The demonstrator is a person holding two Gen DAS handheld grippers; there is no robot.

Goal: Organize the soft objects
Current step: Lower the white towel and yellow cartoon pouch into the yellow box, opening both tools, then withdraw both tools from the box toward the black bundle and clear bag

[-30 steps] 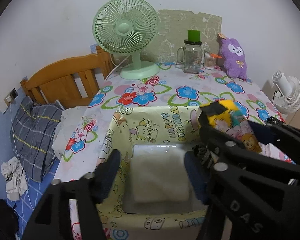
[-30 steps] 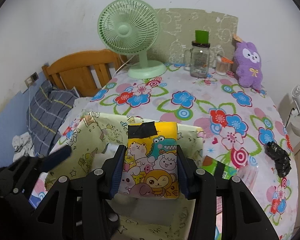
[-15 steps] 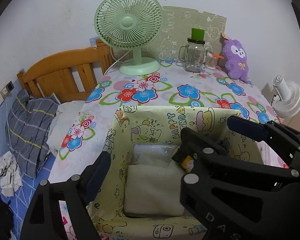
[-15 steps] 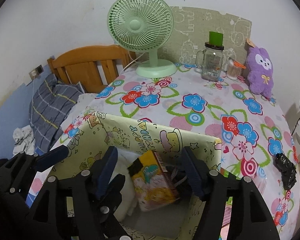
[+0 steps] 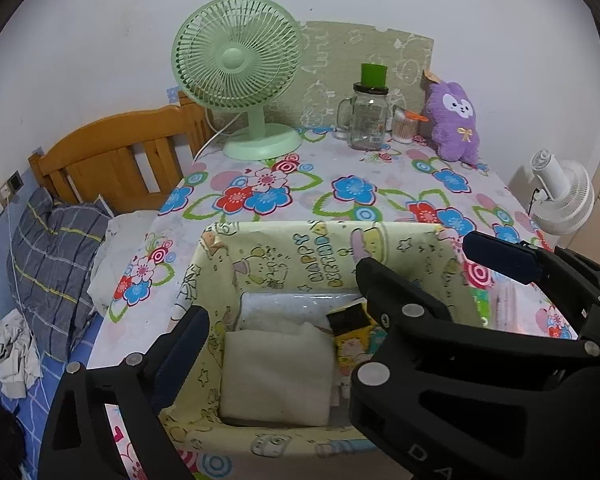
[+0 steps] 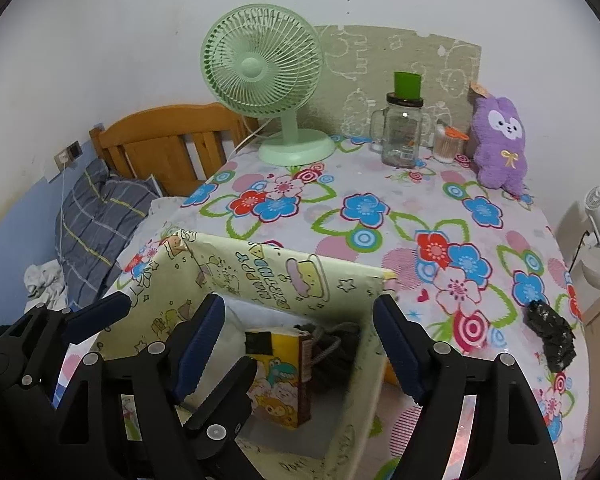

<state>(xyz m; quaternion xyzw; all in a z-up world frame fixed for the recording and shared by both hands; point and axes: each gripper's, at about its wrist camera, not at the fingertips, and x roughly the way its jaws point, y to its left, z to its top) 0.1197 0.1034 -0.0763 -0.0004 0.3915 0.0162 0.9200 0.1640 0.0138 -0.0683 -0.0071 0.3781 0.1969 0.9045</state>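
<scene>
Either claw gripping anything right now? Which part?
Nothing held. Right claw is open above the yellow cartoon pack in the storage box; left claw open, empty.

A box (image 5: 284,252) is sitting at the surface's (image 5: 380,176) near edge, holding a towel (image 5: 276,372) left of a pack (image 5: 354,336). Behind, a fan (image 5: 240,68), jar (image 5: 368,118) and plush (image 5: 454,120) are lining the wall.

Both wrist views close above bin (image 5: 300,256), facing fan (image 6: 260,68), sharing table (image 6: 400,200)
</scene>
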